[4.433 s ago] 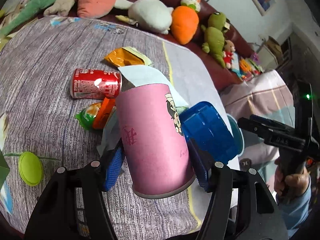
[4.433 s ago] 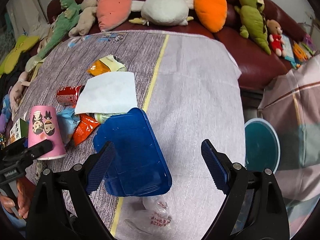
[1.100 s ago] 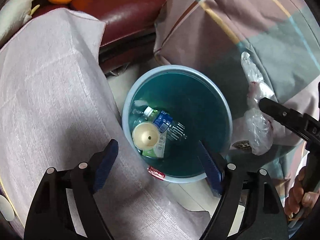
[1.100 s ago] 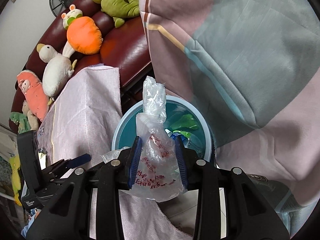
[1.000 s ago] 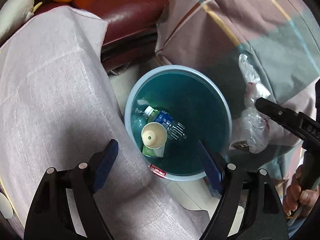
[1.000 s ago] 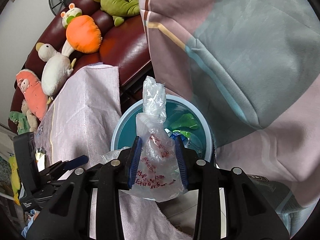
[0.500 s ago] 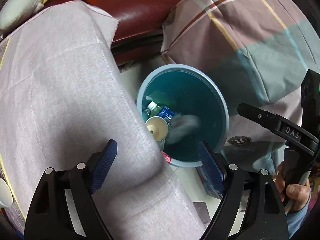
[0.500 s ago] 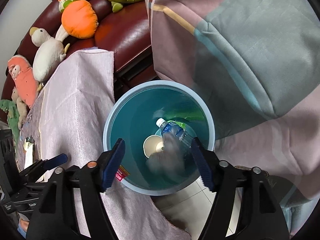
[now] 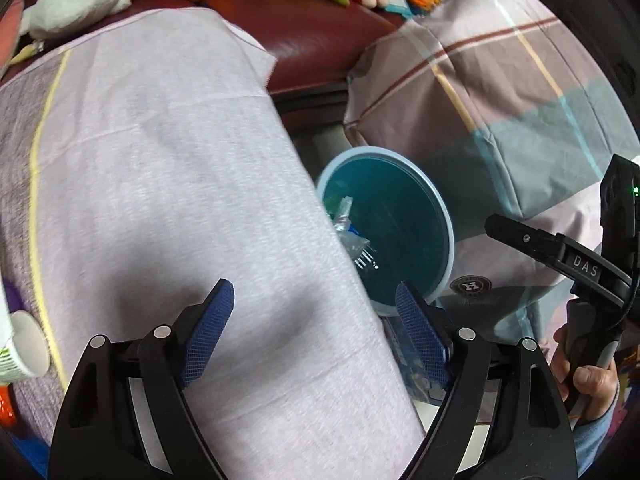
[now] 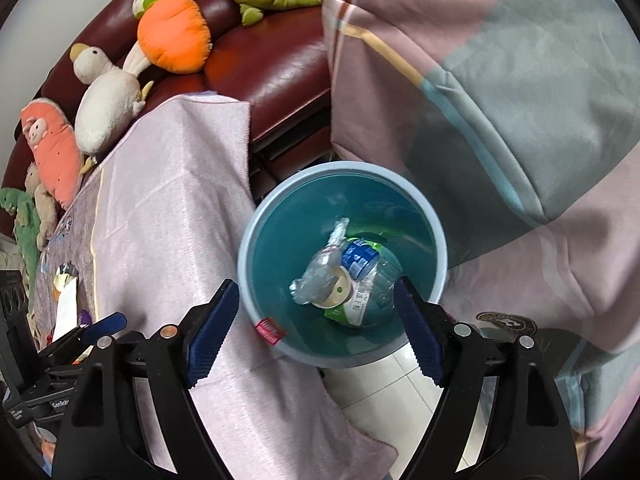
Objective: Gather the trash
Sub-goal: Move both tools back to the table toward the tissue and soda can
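Right wrist: plastic bag [image 10: 320, 270] lies in bin [image 10: 434, 236], neck toward far rim; right hand-held gripper [image 10: 316, 334] opening, empty.

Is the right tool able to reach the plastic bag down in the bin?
Probably yes: the right tool hangs above the bin, empty, jaws opening; the plastic bag lies on top, uncovered.

The white letters "DAS" stand on the black arm of the right gripper [image 9: 582, 261], at about three o'clock in the left wrist view. A round dark emblem [image 9: 470, 286] by the bin's rim bears an "H". On the left gripper [image 10: 60, 403], at eight o'clock in the right wrist view, small print begins "GenRob". The bottle label [image 10: 359, 258] is unreadable.
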A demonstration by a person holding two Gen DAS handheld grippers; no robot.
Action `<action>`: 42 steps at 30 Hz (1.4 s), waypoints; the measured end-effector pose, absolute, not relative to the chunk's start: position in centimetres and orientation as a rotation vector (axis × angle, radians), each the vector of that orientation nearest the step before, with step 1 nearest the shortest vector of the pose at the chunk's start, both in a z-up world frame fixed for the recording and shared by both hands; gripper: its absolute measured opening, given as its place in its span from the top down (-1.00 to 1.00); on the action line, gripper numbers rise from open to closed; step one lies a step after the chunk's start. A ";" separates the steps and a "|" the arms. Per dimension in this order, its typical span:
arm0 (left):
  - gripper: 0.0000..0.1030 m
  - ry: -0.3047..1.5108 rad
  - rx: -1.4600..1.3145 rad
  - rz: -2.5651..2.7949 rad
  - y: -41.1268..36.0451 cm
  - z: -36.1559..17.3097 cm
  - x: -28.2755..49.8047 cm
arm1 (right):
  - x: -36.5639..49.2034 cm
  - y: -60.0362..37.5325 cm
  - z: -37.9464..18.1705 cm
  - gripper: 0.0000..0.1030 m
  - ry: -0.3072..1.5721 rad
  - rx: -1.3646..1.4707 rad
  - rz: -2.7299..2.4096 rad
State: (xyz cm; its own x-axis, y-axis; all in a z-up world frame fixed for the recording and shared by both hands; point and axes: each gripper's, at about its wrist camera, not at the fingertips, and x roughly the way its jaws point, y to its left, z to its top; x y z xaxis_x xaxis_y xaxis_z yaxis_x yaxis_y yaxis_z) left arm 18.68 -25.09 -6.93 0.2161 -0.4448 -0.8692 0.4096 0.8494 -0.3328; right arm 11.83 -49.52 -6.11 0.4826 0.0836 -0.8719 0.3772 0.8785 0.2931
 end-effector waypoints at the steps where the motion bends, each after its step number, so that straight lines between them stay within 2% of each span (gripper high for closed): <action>1: -0.63 1.212 -0.041 -0.590 -24.5 -6.7 18.6 | 11.8 -49.0 -5.8 -0.47 1.064 0.482 -0.183; 16: -0.63 1.106 -0.158 -0.476 -10.9 -2.8 16.5 | 13.1 -35.8 -0.9 -0.49 1.070 0.277 -0.034; 20: -0.74 1.077 -0.171 -0.422 -6.4 -2.1 16.1 | 13.8 -30.7 -0.2 -0.49 1.084 0.195 0.035; 28: -0.74 1.040 -0.199 -0.327 2.6 -1.0 15.8 | 14.8 -20.9 -0.3 -0.49 1.118 0.050 0.192; 35: -0.74 1.043 -0.183 -0.252 9.8 -2.2 15.8 | 15.6 -13.2 -2.6 -0.48 1.170 -0.082 0.371; 36: -0.74 1.049 -0.179 -0.244 10.9 -2.6 15.8 | 15.8 -12.4 -2.8 -0.44 1.178 -0.093 0.400; 38: -0.74 1.064 -0.177 -0.233 12.4 -3.5 15.9 | 16.2 -10.9 -3.3 0.12 1.192 -0.105 0.457; 42: -0.74 1.082 -0.165 -0.212 15.3 -5.1 16.3 | 17.4 -8.7 -4.7 0.27 1.238 -0.120 0.540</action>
State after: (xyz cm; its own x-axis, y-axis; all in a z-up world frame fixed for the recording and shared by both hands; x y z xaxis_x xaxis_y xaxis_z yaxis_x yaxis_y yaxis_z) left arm 16.29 15.28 -5.08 0.4529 -0.2514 -0.8554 0.0908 0.9674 -0.2363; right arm 17.42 -8.67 -4.68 0.2194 0.3252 -0.9198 -0.4529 0.8690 0.1993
